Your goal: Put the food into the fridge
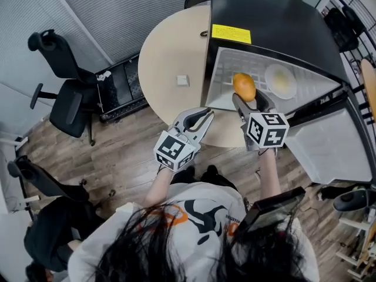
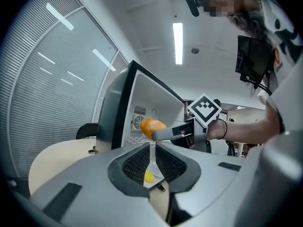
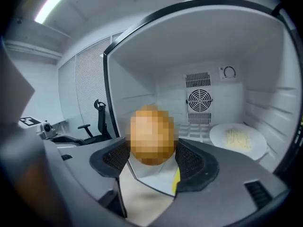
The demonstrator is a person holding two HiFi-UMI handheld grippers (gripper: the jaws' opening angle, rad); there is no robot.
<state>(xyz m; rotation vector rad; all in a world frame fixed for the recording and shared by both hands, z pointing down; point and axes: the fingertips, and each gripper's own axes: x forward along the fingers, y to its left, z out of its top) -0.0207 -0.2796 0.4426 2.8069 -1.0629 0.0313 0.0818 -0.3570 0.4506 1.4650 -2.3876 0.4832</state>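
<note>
A: Right gripper (image 1: 247, 101)?
B: Clamped on the orange (image 1: 244, 86), at the front edge of the open fridge (image 1: 276, 22), left half of the opening. I'd say it isn't set down yet.
A: Left gripper (image 1: 201, 119)?
B: Jaws nearly together, a thin slit, nothing in them. It hangs over the table's (image 1: 170, 57) near edge, just beside the fridge.
A: Doing it well?
B: Go in low and land on bare floor left of the plate (image 1: 281, 81) by the right wall. Part the jaws only once the orange rests, since it'll likely roll.
</note>
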